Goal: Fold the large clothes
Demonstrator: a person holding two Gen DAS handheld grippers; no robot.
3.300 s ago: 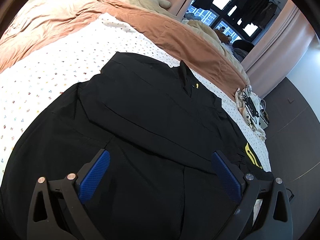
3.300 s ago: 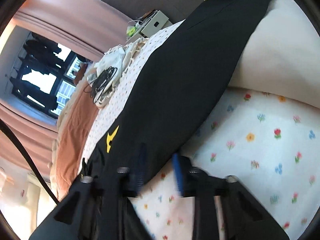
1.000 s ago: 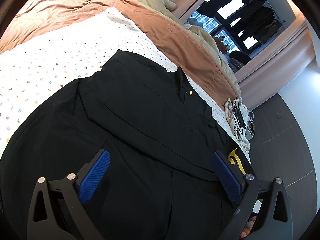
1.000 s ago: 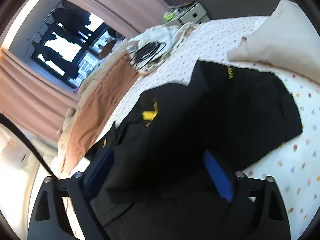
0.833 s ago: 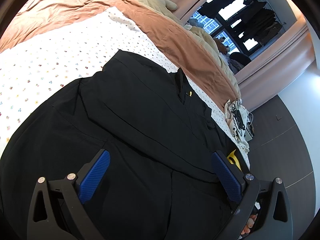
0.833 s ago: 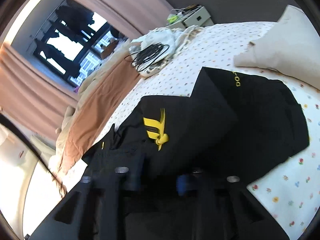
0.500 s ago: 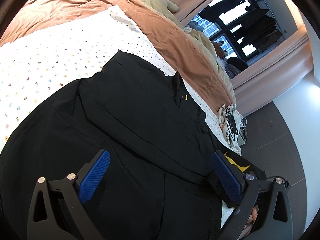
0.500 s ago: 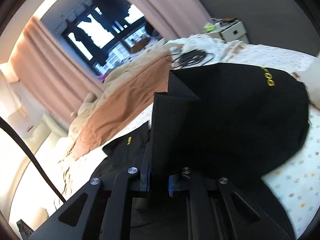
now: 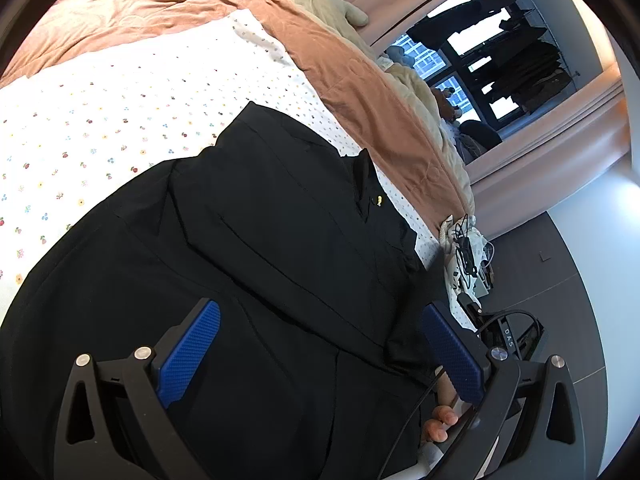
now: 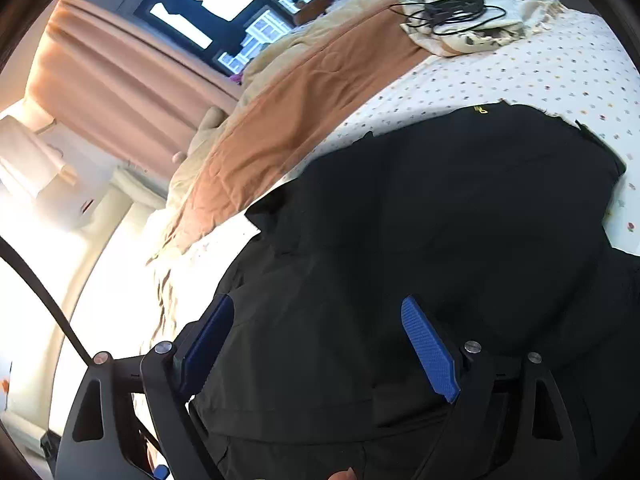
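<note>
A large black garment [image 9: 256,240] with small yellow marks lies spread on the flower-print bed sheet [image 9: 100,112]. Both sides are folded in over the middle. My left gripper [image 9: 320,356] is open and empty, hovering over the garment's near part. My right gripper [image 10: 320,344] is open and empty above the same black garment [image 10: 440,220]. Part of the right gripper tool and the hand holding it show at the lower right of the left wrist view [image 9: 504,336].
A brown duvet [image 9: 360,80] lies along the far side of the bed. A cream cloth with black cables [image 10: 452,4] sits at the bed corner. Pink curtains [image 10: 112,72] and a window are behind. Dark floor [image 9: 560,272] lies past the bed.
My right gripper, shut on the garment's side half a second ago, carried it over the middle and has let go; it is open now. The left gripper stayed open, shifting only slightly.
</note>
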